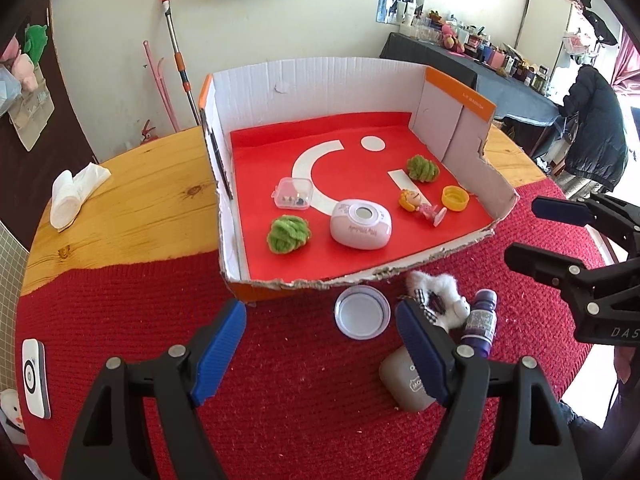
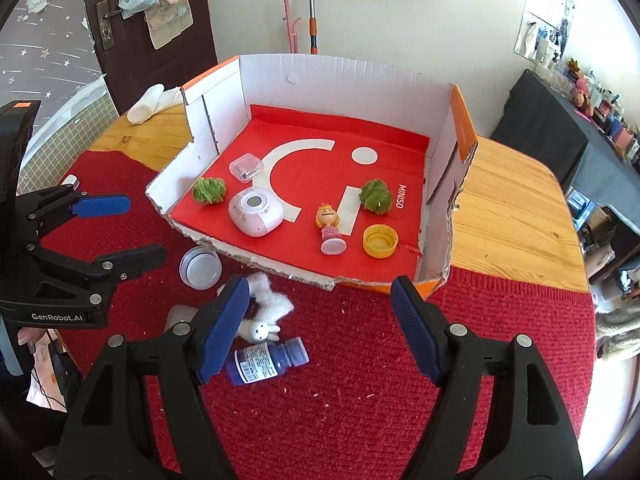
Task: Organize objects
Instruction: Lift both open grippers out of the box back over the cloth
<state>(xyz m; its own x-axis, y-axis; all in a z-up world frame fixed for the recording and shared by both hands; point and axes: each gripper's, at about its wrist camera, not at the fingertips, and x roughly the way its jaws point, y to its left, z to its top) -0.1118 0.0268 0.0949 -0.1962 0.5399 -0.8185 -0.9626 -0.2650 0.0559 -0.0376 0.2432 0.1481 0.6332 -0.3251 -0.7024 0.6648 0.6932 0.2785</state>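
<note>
Inside, the cardboard box (image 2: 340, 80) with its red floor holds seven things. By the right wrist view, a clear plastic case (image 2: 246, 167) sits toward ten o'clock, with a green yarn ball (image 2: 209, 191) at nine o'clock and a pink device (image 2: 255, 211) just beside it toward the low front wall. A second yarn ball (image 2: 375, 196) lies at three o'clock. A small doll (image 2: 329, 226) and a yellow cap (image 2: 380, 241) sit toward five o'clock, close to the front edge, the doll lying on its side.

Outside, on the red mat (image 2: 360, 380) in front of the torn front wall, a clear round lid (image 2: 200, 267) sits nearly against the cardboard. A white plush rabbit (image 2: 266, 316), a purple bottle (image 2: 266, 361) on its side and a grey case (image 1: 404, 384) cluster near one another at six o'clock of the box.

Both tongs stand spread with nothing between the pads: the left tongs (image 1: 320, 354) over bare mat just short of the lid, the right tongs (image 2: 318, 330) over bare mat to the bottle's right. The box's back and side walls stand tall; the front is low. The wooden counter (image 2: 512, 208) lies bare at the box's three o'clock, and a white cloth (image 1: 74, 196) rests at its ten o'clock.
</note>
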